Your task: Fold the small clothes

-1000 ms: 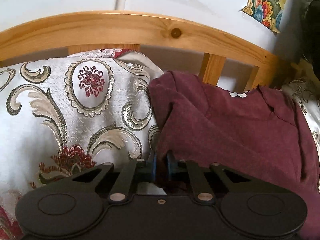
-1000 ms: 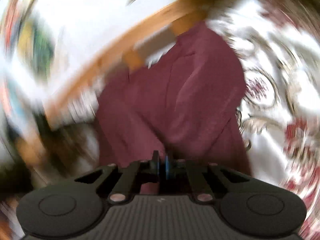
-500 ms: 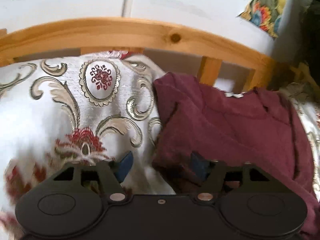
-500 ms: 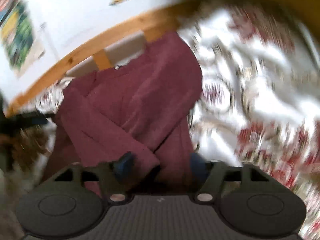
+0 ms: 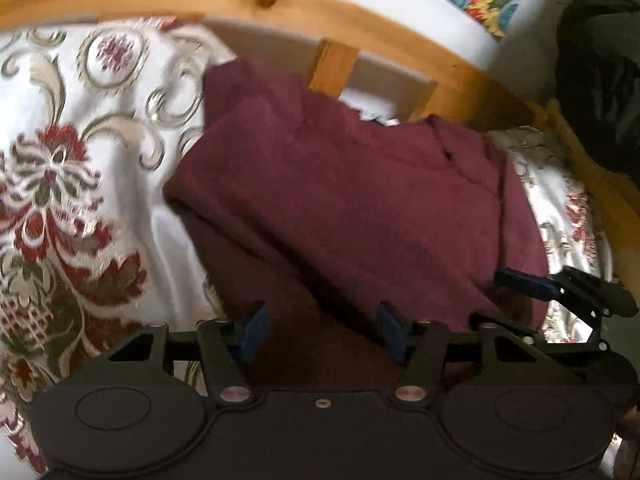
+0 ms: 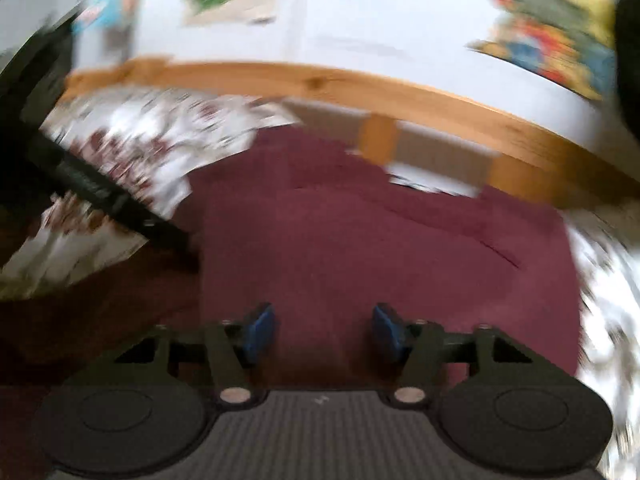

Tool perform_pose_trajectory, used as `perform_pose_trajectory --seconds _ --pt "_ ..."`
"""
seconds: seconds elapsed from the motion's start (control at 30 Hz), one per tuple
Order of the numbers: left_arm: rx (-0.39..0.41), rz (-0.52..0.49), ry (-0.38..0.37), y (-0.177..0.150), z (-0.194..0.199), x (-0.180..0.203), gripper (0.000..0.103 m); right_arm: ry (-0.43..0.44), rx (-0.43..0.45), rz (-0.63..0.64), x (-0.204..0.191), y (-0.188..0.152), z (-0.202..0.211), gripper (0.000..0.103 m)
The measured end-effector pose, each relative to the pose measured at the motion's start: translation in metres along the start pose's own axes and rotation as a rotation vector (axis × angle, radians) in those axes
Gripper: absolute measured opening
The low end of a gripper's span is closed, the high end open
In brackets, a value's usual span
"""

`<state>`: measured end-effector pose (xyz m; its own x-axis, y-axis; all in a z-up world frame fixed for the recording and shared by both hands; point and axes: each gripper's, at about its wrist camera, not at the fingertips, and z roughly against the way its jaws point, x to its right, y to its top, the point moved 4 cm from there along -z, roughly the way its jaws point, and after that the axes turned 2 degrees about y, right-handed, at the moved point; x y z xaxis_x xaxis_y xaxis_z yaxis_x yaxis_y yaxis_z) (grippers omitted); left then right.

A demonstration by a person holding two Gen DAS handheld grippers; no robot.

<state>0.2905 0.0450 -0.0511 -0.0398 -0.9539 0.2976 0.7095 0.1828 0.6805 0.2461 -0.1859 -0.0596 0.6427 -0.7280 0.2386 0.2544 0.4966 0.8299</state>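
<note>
Lying half-folded at the centre of both views on the white floral-patterned bedspread (image 5: 80, 184), the maroon knit garment (image 5: 360, 200) wants flattening next, I'd say, since left gripper (image 5: 320, 330) and right gripper (image 6: 322, 330) hover with fingers apart, empty.

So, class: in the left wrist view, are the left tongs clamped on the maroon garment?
No: the left tongs stand open, with the maroon garment lying loose between them.
</note>
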Motion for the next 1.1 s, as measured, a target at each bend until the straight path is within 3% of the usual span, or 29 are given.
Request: perform_pose_trajectory --seconds 0.17,0.3,0.43,0.6,0.77,0.87,0.9,0.93,1.1 --pt "-0.005 0.030 -0.001 -0.003 -0.003 -0.010 0.061 0.017 -0.072 0.109 -0.017 -0.006 -0.026 0.051" --pt "-0.005 0.020 -0.014 -0.004 0.000 -0.012 0.061 -0.040 -0.041 0.051 -0.012 -0.009 -0.023 0.027" --pt "-0.003 -0.012 -0.018 -0.005 0.003 -0.009 0.061 -0.108 -0.023 0.043 -0.001 -0.011 -0.015 0.033" --pt "-0.003 -0.008 -0.023 -0.006 0.006 -0.007 0.061 -0.056 0.028 0.137 -0.016 -0.005 -0.006 0.038" --pt "-0.003 -0.012 -0.019 -0.008 0.009 -0.005 0.061 -0.039 -0.051 0.188 -0.029 -0.005 -0.025 0.038" --pt "0.000 -0.017 -0.023 -0.008 0.011 -0.003 0.061 -0.035 -0.066 0.107 -0.019 -0.008 -0.030 0.025" --pt "0.000 -0.016 -0.026 -0.008 0.011 -0.002 0.062 -0.040 -0.058 0.076 -0.015 -0.008 -0.029 0.009" --pt "0.002 -0.015 -0.030 -0.008 0.011 -0.001 0.063 -0.039 -0.043 0.042 -0.010 -0.007 -0.026 0.003" --pt "0.017 -0.036 -0.068 -0.008 0.009 0.009 0.068 0.025 0.054 -0.271 0.029 0.000 -0.004 0.002"
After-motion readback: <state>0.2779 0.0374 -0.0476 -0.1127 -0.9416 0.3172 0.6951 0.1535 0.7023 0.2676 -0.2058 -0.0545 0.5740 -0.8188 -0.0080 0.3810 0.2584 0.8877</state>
